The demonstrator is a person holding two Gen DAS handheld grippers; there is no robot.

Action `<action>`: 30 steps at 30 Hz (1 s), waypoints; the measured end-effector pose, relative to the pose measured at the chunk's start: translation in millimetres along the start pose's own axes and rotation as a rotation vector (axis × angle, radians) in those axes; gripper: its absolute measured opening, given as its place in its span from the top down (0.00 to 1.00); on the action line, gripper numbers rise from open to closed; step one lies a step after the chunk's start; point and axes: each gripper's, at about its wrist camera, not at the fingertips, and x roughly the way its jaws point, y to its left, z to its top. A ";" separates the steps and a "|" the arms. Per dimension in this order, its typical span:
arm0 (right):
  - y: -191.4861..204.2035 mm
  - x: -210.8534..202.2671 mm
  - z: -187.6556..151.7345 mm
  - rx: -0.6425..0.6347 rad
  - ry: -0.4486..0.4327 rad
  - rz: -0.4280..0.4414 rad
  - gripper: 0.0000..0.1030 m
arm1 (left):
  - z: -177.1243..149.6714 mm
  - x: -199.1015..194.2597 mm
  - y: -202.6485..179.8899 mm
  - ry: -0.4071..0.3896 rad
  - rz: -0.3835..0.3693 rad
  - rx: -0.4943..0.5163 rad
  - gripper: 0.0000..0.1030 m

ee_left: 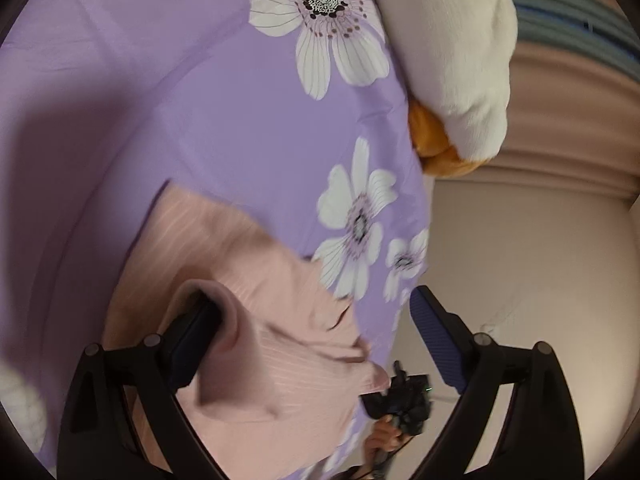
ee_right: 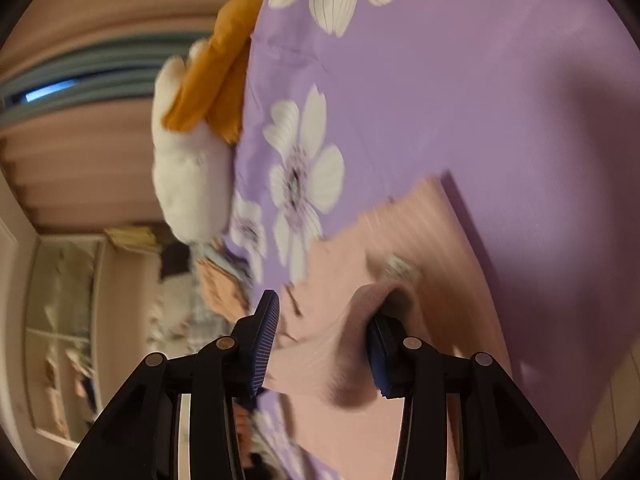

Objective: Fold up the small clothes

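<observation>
Though crumpled — pink top (ee_left: 280,360) btwn hand-held gripper (ee_left: 316,344) fingers

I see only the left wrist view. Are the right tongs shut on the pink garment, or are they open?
Observer: They are open. The right tongs stand wide, with one finger tucked into a fold of the garment.
Operator: Does the garment show any label?
Observer: Yes, a small white label lies just beyond that fold.
Operator: Is there anything near the plush toy?
Observer: Below it there is a blurred pile, which looks like more clothes.
</observation>
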 end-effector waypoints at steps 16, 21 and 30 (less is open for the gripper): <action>45.9 -24.8 -22.0 -0.325 -0.130 -0.192 0.59 | -39.4 -23.3 -33.0 -0.071 0.330 0.428 0.10; 51.6 -21.0 -68.4 -0.538 -0.099 -0.399 0.68 | -98.6 -20.1 -28.7 -0.022 0.427 0.685 0.24; 17.6 -10.7 -96.2 -0.591 -0.053 -0.647 0.90 | -129.2 -22.6 20.1 -0.018 0.503 0.752 0.51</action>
